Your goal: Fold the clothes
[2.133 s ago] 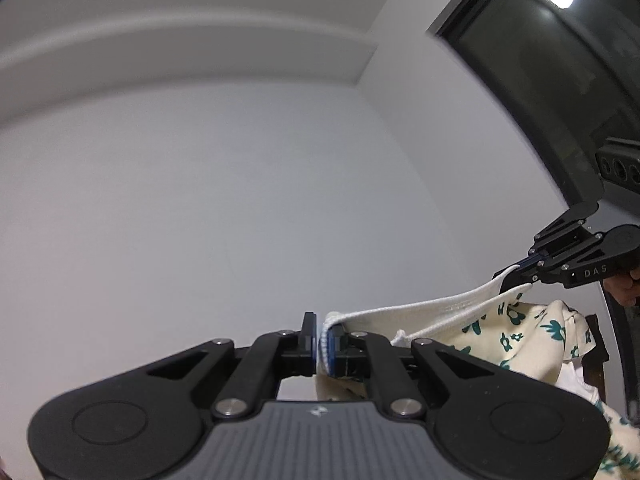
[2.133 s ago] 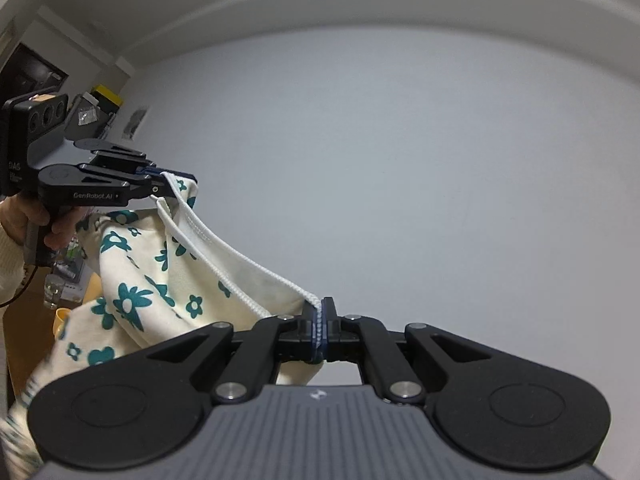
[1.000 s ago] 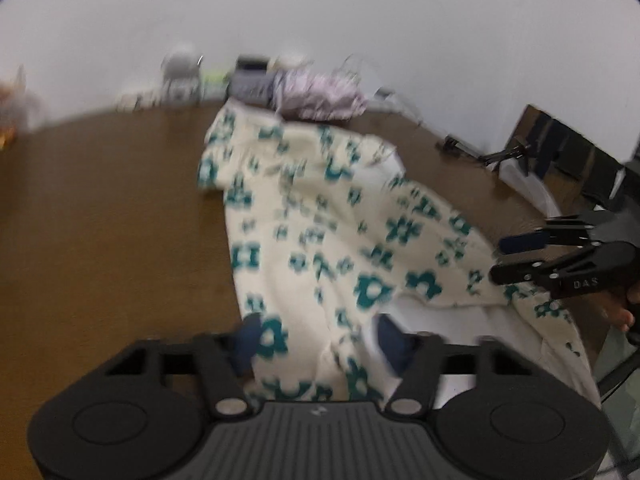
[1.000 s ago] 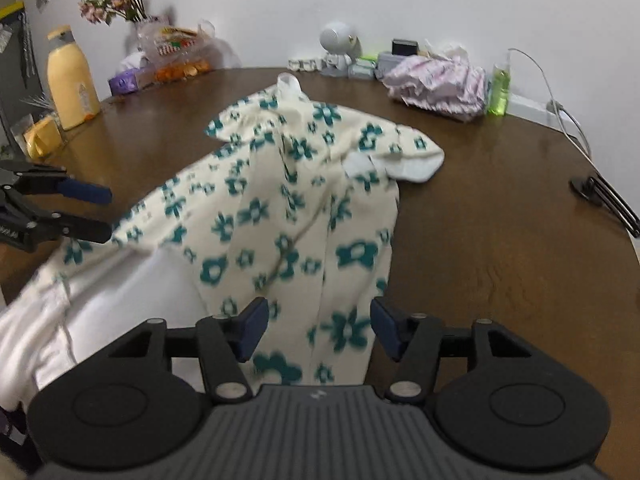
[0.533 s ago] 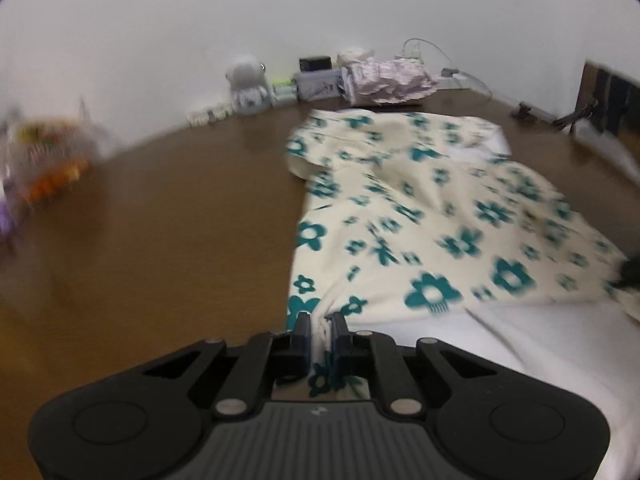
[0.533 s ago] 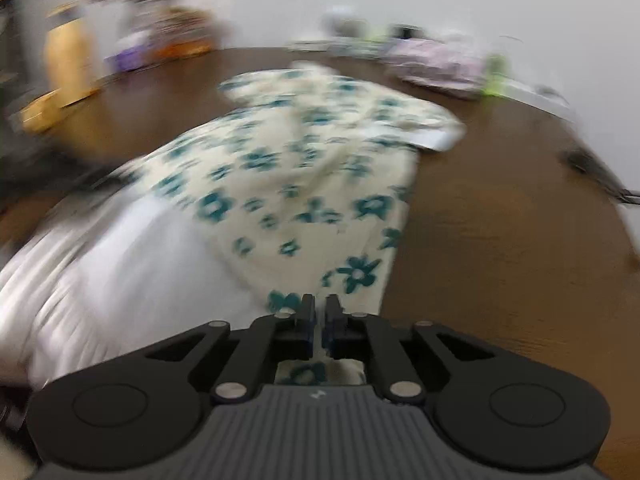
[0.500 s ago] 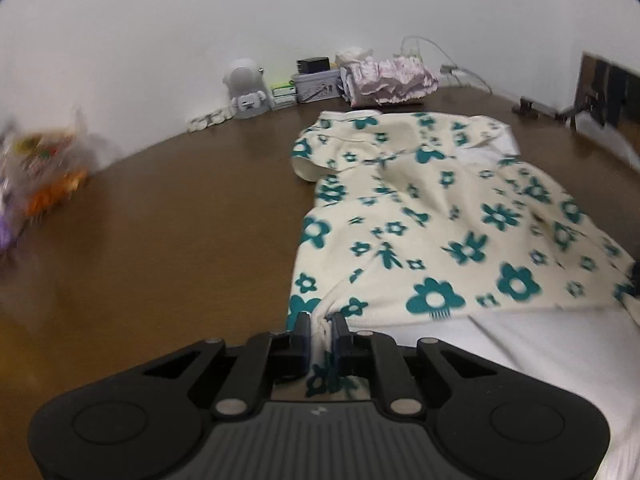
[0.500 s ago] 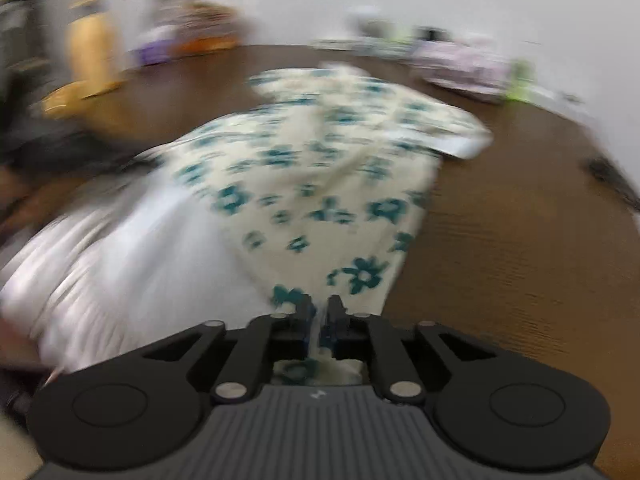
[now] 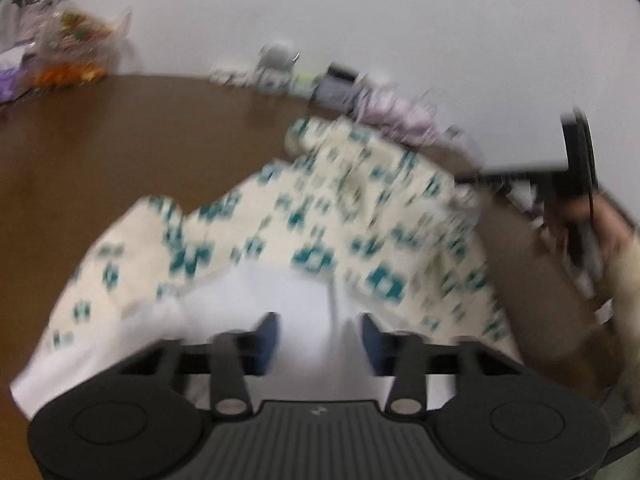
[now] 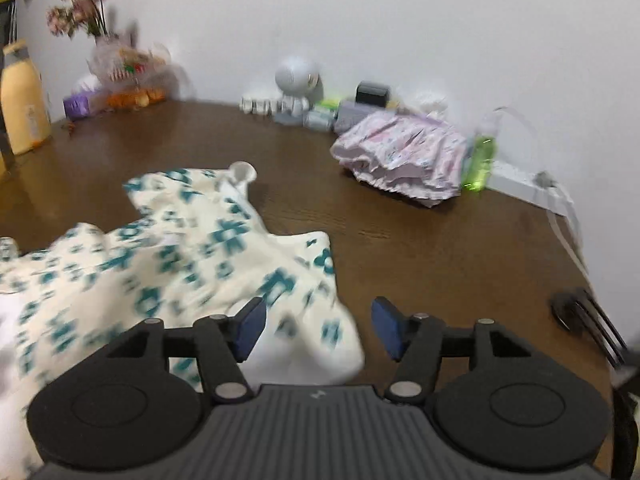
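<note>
A cream garment (image 9: pixel 320 216) with teal flowers lies crumpled on the brown table (image 9: pixel 120 152), its white inside showing near me. In the blurred left wrist view my left gripper (image 9: pixel 320 340) is over that white inside; its jaws are opening and the pads press nothing. My right gripper (image 10: pixel 318 326) hangs over the garment's (image 10: pixel 180 264) right corner, jaws opening, cloth lying loose below and between them. From the left wrist view the right gripper (image 9: pixel 576 176) shows far right in a person's hand (image 9: pixel 608 232).
Along the wall stand a folded pink garment (image 10: pixel 400 160), a green bottle (image 10: pixel 482 156), a white toy robot (image 10: pixel 296 84), a yellow bottle (image 10: pixel 22 100), flowers and snack bags (image 10: pixel 124 68). A white power strip (image 10: pixel 520 184) and a black pronged object (image 10: pixel 584 316) lie at the right.
Half a second ago both grippers were shut on the garment's near edge. Both jaws now stand apart and the cloth lies loose. The right hand has moved across the table, the left less.
</note>
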### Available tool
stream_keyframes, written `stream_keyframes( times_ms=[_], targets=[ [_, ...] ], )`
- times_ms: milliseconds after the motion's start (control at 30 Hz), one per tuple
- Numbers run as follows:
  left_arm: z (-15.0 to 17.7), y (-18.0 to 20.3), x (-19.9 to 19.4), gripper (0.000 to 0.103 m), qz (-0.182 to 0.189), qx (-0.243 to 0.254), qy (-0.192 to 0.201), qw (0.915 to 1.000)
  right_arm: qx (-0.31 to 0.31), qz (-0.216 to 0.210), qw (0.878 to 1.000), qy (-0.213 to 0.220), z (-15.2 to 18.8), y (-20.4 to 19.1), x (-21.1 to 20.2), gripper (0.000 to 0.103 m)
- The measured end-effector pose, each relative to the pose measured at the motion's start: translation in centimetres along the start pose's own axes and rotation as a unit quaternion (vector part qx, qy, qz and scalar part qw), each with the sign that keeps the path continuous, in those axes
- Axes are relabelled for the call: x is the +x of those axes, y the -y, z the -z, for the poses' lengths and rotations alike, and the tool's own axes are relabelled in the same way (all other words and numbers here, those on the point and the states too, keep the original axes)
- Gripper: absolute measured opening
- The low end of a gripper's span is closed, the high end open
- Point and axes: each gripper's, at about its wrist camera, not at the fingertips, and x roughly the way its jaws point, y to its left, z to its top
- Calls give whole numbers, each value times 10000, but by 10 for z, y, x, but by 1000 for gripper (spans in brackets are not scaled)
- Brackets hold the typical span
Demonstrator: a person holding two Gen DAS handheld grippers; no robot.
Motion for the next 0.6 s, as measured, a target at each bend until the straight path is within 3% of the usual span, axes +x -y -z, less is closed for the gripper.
stream_keyframes(
  times_ms=[67,133,200,267,433,500,600],
  targets=[
    [-5,-6,3,15,-38,40,-30,10000,89,-223,9995,-216,-8,6,26,53],
    [-17,-10,10,3,-189,308,-58,9993,179,-332,9985,-402,-8,7,43,17],
    [-32,-16,23,2,-401,668,-55,9969,171,-197,9985,-482,-2,4,47,12],
    [-52,-25,41,2,-684,1125,-3,9913,193,234,9983,-500,13,2,32,10],
    [-126,-41,107,2,-303,1485,-136,9884,576,1431,9871,-426,92,-10,-43,10],
    [-146,-30,131,3,-206,1725,-180,9846,938,1572,9821,-435,125,-20,-77,10],
    [-164,-11,146,5,-178,1874,-162,9820,1437,1354,9794,-434,152,-29,-122,16]
  ],
)
